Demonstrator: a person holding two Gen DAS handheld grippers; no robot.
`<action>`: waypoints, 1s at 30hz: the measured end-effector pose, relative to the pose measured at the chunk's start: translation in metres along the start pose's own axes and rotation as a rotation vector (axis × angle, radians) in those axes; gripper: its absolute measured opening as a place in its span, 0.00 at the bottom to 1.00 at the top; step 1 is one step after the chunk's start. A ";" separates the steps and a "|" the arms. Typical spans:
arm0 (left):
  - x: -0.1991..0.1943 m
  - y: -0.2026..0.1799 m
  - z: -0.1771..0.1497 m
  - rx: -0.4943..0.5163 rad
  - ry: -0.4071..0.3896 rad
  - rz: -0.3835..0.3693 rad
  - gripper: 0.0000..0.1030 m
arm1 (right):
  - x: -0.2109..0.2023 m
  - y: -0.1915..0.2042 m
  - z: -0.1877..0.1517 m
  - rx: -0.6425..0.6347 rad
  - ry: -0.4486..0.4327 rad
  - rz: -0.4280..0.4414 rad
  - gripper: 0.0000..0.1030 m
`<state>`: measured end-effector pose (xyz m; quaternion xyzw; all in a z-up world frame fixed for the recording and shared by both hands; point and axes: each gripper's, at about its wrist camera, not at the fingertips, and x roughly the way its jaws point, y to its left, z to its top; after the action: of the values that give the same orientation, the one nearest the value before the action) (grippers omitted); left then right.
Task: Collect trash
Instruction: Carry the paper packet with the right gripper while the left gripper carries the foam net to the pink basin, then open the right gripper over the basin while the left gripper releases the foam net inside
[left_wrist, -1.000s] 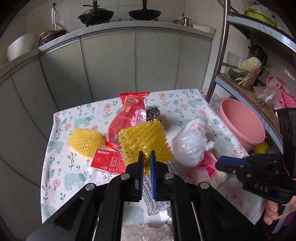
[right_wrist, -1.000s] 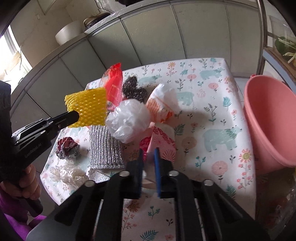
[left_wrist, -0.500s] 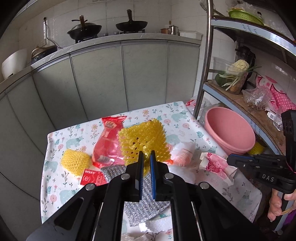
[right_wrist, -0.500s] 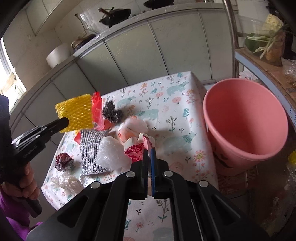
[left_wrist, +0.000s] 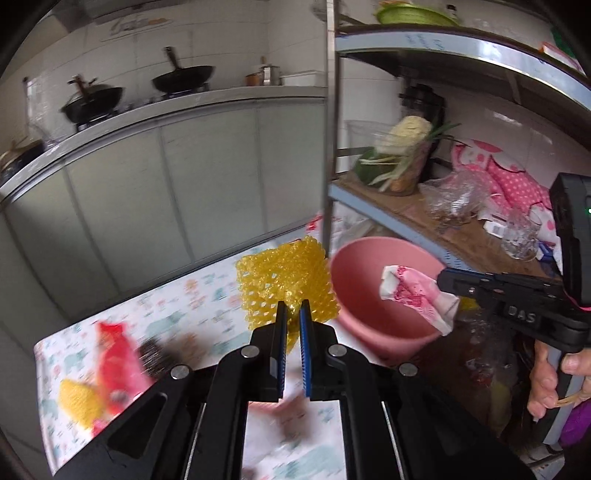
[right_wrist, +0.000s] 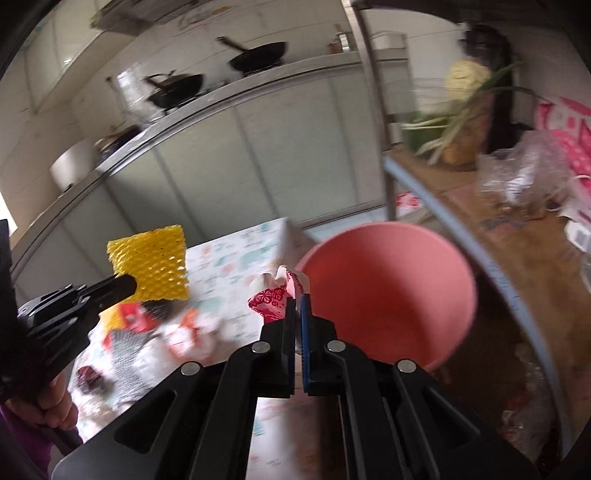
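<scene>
Left wrist: yellow foam net between hand-held gripper fingers, seemingly pinched.

The right tongs are closed on a crumpled red-and-white wrapper, which is held up at the near rim of the pink basin. To the left, the left tongs are clamped on a yellow foam net, raised above the bench with its floral cloth. Beneath it on the cloth lie blurred scraps: a grey mesh piece, a red packet and a dark red crumple. A metal shelf to the right carries vegetables and plastic bags.
</scene>
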<state>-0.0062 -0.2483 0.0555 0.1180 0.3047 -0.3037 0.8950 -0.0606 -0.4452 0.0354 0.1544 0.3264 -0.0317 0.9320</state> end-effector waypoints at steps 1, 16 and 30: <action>0.007 -0.007 0.004 0.010 0.002 -0.020 0.06 | 0.002 -0.008 0.002 0.010 -0.003 -0.020 0.03; 0.114 -0.078 0.011 0.076 0.118 -0.140 0.06 | 0.062 -0.066 -0.001 0.096 0.064 -0.176 0.03; 0.157 -0.087 0.000 0.069 0.198 -0.114 0.09 | 0.100 -0.075 -0.011 0.108 0.145 -0.221 0.03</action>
<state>0.0393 -0.3908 -0.0432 0.1605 0.3872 -0.3513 0.8372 -0.0005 -0.5090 -0.0543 0.1692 0.4059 -0.1404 0.8871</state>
